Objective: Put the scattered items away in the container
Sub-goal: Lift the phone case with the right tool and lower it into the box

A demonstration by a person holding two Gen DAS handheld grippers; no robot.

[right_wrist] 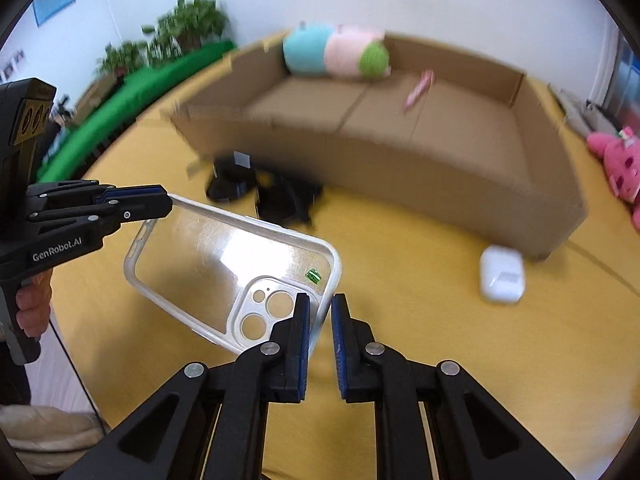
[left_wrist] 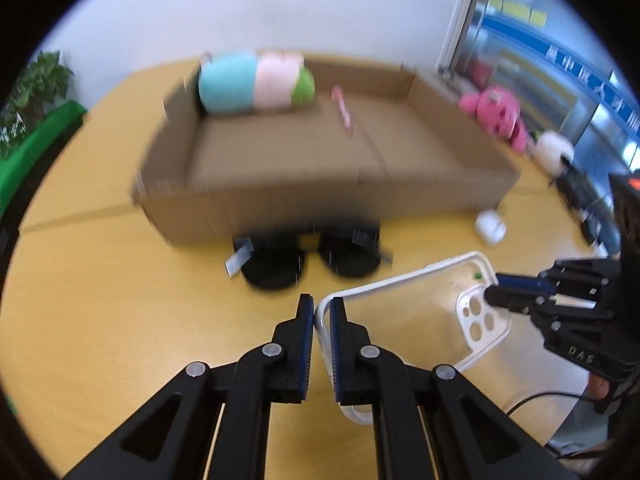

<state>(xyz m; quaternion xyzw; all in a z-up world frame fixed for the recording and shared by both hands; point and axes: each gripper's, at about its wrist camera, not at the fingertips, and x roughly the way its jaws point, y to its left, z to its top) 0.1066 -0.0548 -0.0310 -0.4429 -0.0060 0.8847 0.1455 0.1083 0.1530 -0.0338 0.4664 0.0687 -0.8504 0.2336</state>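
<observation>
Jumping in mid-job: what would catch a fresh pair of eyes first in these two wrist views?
The clear phone case held above the yellow table, left gripper and right gripper each pinching an opposite end. Behind it sits the open cardboard box with a pastel plush roll in its far corner. Black sunglasses and a white earbud case lie by its front wall.

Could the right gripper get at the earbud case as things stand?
Probably not yet: the right gripper is pinching the phone case. The earbud case lies unobstructed on the table, right of it.
</observation>
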